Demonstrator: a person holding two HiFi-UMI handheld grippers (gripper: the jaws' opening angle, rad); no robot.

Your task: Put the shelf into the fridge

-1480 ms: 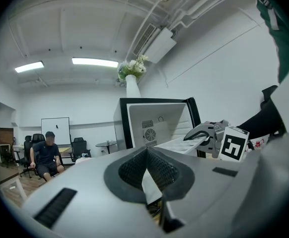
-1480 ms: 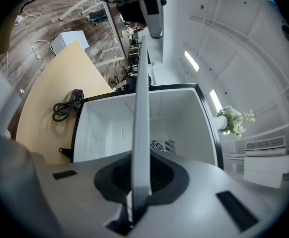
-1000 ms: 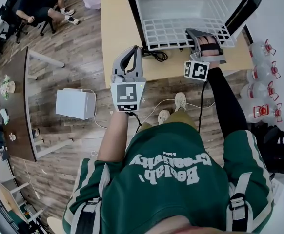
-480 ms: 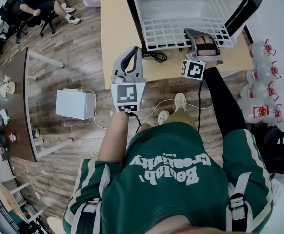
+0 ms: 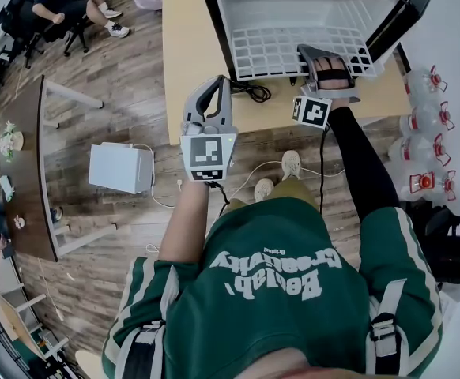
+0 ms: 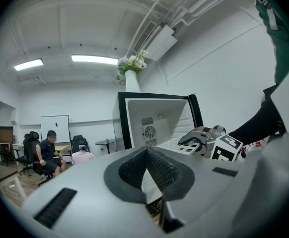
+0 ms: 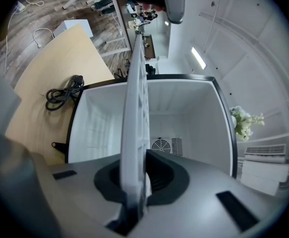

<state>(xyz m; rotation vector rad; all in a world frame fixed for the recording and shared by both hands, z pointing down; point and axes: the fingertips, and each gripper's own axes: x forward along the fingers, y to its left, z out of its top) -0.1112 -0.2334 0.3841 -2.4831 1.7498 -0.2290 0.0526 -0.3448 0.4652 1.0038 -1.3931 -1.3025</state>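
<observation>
A: In our head view the fridge (image 5: 293, 10) runs off the top edge, so we can't see its roof.
B: The hand (image 5: 332, 73) over the right claw (image 5: 325, 54) covers its jaws and the near right corner of the shelf (image 5: 277, 52).
A: Through the right claw's view we get the shelf edge-on, blurred where the pads (image 7: 160, 174) pinch it.
B: The seated person (image 5: 56, 1) is cropped at the top, and the bottles (image 5: 429, 118) carry labels too small for us to read.
</observation>
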